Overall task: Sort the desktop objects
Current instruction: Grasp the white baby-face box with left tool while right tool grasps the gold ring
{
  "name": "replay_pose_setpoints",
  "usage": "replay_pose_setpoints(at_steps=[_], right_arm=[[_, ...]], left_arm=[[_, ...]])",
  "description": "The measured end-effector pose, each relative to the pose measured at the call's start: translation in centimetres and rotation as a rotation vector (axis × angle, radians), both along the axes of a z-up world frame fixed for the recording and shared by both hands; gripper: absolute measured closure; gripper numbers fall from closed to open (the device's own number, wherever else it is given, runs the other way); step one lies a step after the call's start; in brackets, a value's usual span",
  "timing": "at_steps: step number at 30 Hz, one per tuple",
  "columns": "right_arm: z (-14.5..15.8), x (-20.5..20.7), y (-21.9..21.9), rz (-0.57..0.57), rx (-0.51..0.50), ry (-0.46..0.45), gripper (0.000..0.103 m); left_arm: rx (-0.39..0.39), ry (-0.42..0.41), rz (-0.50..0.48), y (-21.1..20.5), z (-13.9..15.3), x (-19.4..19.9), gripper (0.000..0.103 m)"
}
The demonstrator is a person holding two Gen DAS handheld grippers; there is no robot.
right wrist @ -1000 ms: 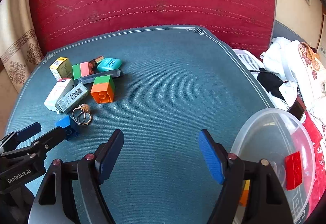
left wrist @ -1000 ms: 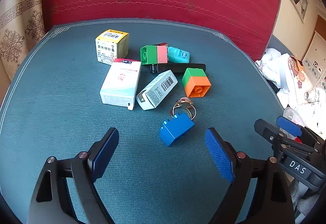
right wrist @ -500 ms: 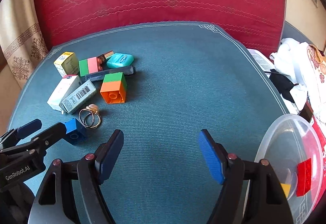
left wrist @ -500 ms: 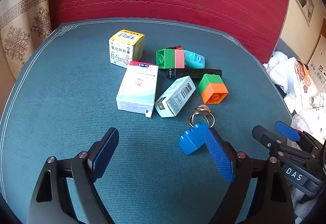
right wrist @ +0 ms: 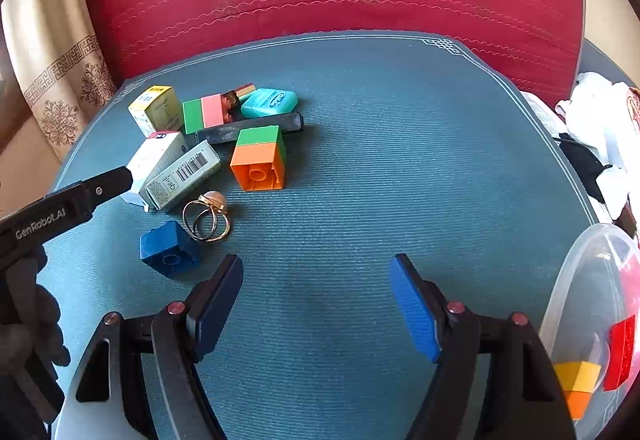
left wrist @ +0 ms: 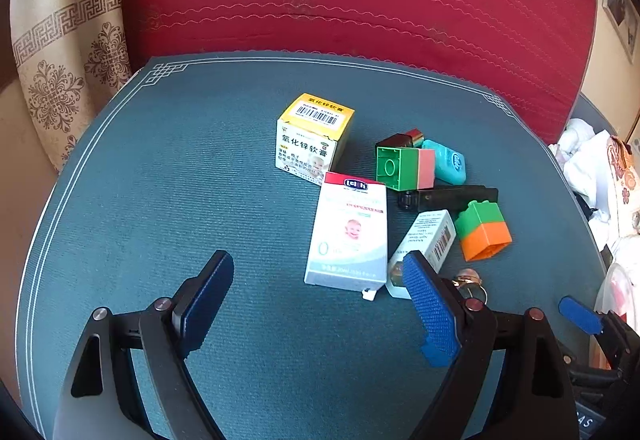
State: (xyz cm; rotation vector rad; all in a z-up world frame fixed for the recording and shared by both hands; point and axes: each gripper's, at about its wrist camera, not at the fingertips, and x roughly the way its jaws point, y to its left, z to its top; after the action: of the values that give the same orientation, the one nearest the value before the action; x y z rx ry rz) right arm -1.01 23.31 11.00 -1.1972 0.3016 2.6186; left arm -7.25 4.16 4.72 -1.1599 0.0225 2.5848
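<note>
your right tool (right wrist: 316,304) hangs released over bare desk (right wrist: 400,159); the blue brick (right wrist: 168,250) lies just ahead to its left. your left tool (left wrist: 320,300), also spread, faces the white carton (left wrist: 348,236), lengthwise away from you.

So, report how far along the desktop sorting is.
Done: red brick and yellow brick sit in the clear bowl. In hand: nothing; left gripper and right gripper are open and empty. Left: blue brick, orange-green brick, green-pink brick, ring and the boxes on the mat.
</note>
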Motion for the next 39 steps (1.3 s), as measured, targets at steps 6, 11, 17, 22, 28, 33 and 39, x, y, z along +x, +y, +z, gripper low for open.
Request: replay_pose_setpoints(at_steps=[6, 11, 17, 22, 28, 33, 39], right_arm=[[-0.3, -0.4, -0.4, 0.018, -0.001, -0.006, 0.024], [-1.0, -1.1, -0.2, 0.022, -0.012, -0.029, 0.024], [-1.3, -2.0, -0.4, 0.043, -0.026, -0.042, 0.024], [-1.2, -2.7, -1.5, 0.073, -0.029, -0.044, 0.024], [-1.3, -3.3, -2.6, 0.12, -0.033, -0.038, 0.023], [-1.3, -3.7, -2.7, 0.14, -0.04, -0.027, 0.023], [-1.3, -4.6, -2.9, 0.141, -0.032, -0.006, 0.023]], left_arm=[[-0.018, -0.017, -0.016, 0.9, -0.6, -1.7, 0.014], [-0.042, -0.021, -0.022, 1.6, -1.1, -2.6, 0.014], [-0.032, -0.039, -0.019, 2.0, -1.7, -3.9, 0.014], [-0.027, -0.043, -0.021, 2.1, -2.0, -4.2, 0.014], [-0.026, -0.037, 0.001, 0.6, -2.2, -4.8, 0.014], [-0.035, -0.037, 0.023, -0.5, -2.2, -5.1, 0.014], [-0.105, -0.028, 0.026, 0.4, -2.8, -4.8, 0.014]])
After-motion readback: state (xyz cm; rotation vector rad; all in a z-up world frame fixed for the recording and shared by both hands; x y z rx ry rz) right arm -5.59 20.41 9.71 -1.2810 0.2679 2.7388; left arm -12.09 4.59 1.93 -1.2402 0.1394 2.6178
